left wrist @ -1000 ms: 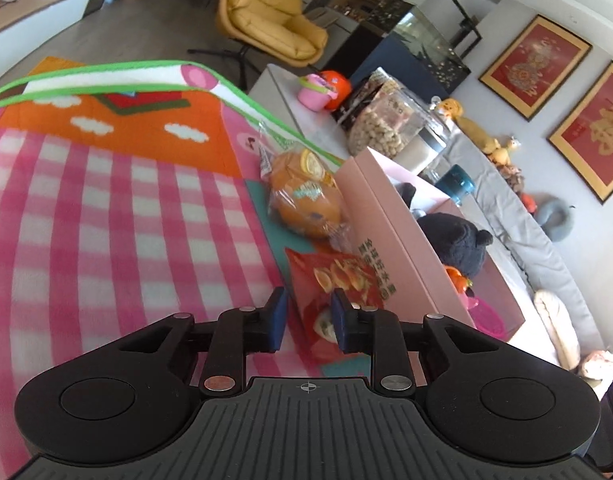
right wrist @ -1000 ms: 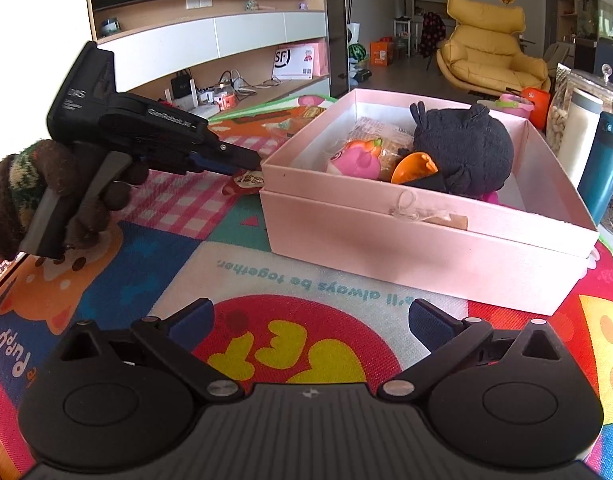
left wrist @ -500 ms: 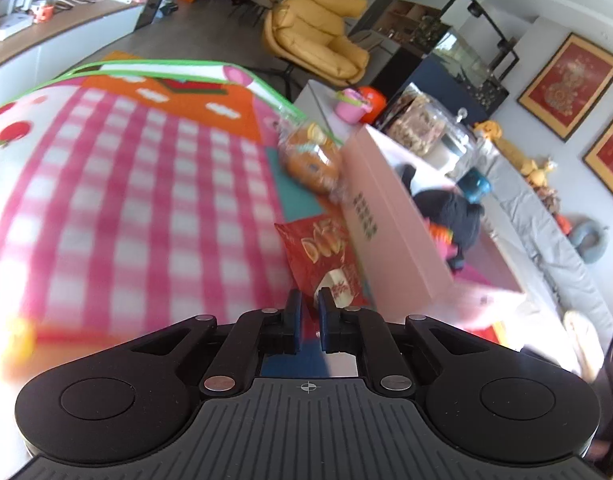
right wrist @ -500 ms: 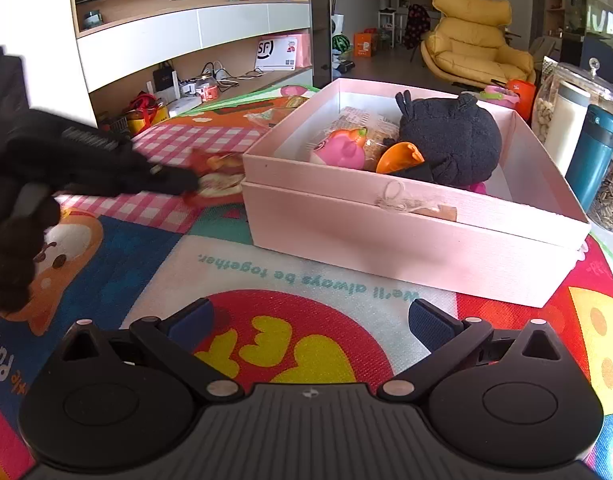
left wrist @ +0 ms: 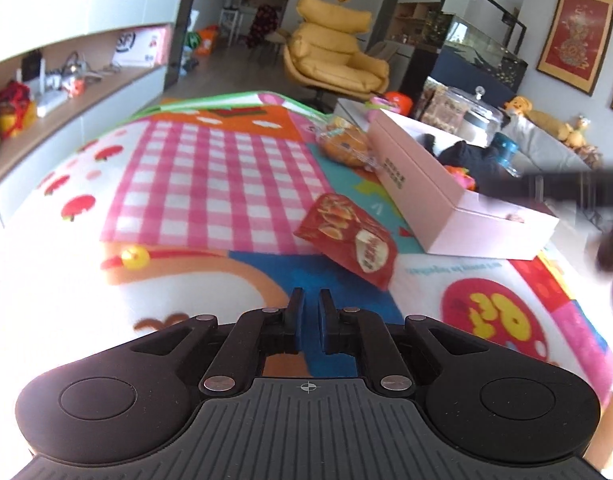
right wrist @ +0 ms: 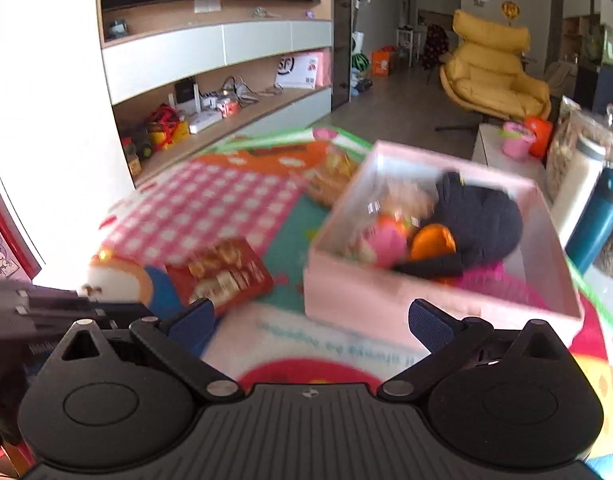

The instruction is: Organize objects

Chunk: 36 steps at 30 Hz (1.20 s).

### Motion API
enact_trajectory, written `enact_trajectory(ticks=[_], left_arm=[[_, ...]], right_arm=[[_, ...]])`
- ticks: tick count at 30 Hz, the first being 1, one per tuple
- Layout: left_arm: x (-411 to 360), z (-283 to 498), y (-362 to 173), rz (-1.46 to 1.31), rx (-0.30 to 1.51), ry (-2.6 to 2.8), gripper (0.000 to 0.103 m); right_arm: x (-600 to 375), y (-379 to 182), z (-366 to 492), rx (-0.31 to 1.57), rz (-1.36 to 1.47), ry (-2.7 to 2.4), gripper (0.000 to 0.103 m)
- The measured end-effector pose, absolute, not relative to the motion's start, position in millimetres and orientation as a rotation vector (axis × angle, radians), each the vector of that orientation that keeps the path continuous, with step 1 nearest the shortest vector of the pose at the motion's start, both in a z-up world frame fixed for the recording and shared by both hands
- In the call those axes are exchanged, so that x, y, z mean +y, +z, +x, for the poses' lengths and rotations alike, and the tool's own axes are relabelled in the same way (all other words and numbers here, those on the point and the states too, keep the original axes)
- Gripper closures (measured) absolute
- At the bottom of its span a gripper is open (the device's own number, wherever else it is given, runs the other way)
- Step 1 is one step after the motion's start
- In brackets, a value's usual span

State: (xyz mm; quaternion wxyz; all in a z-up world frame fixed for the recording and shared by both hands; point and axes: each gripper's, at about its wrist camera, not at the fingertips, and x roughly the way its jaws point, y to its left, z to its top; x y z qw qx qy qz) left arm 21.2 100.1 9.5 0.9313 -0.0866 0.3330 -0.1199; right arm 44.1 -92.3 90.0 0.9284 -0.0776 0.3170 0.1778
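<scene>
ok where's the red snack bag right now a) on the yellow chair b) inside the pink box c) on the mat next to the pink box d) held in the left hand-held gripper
c: the red snack bag lies flat on the mat beside the pink box, with nothing gripping it.

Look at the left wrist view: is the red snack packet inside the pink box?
No. The red snack packet lies on the play mat, beside the pink box.

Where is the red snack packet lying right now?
In the left wrist view the red snack packet lies flat on the play mat, just left of the pink box, ahead of the shut left gripper.
</scene>
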Motion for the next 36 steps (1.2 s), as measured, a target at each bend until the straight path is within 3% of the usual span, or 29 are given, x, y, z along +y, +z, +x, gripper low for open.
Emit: enact_trajectory(ticks=[3, 5, 9, 13, 14, 16, 17, 21, 23, 36], left_arm=[[102.1, 26.0, 6.6, -0.185, 0.659, -0.228, 0.093], [107.7, 27.4, 4.6, -0.228, 0.656, -0.237, 0.093], [116.7, 26.8, 2.0, -0.296, 0.654, -0.251, 0.093], [119.2, 26.9, 1.4, -0.318, 0.656, -0.257, 0.093], [120.3, 26.8, 1.1, -0.327, 0.656, -0.259, 0.093], [122.8, 26.2, 0.4, -0.345, 0.655, -0.264, 0.093], [124.1, 26.0, 0.1, -0.354, 0.654, -0.266, 0.093], [128.9, 25.5, -1.1, -0.392, 0.653, -0.272, 0.093], [130.1, 25.3, -1.3, -0.405, 0.651, -0.27, 0.093], [126.7, 16.3, 4.2, -0.353, 0.661, -0.236, 0.092]], right_arm=[[-57.4, 121.4, 86.2, 0.622, -0.248, 0.357, 0.001], [-32.1, 123.6, 125.9, 0.655, -0.32, 0.315, 0.008], [5.6, 94.7, 214.8, 0.779, -0.4, 0.194, 0.019], [28.7, 56.2, 286.3, 0.864, -0.449, 0.038, 0.021], [33.1, 47.3, 298.8, 0.888, -0.46, 0.01, 0.025], [39.4, 31.0, 316.0, 0.941, -0.481, -0.022, 0.049], [41.3, 24.1, 321.9, 0.97, -0.485, -0.029, 0.053], [50.8, 19.2, 320.8, 0.973, -0.548, -0.032, 0.059], [50.6, 19.8, 318.2, 0.997, -0.554, -0.028, 0.067], [51.8, 34.7, 177.1, 1.01, -0.577, 0.237, 0.067]])
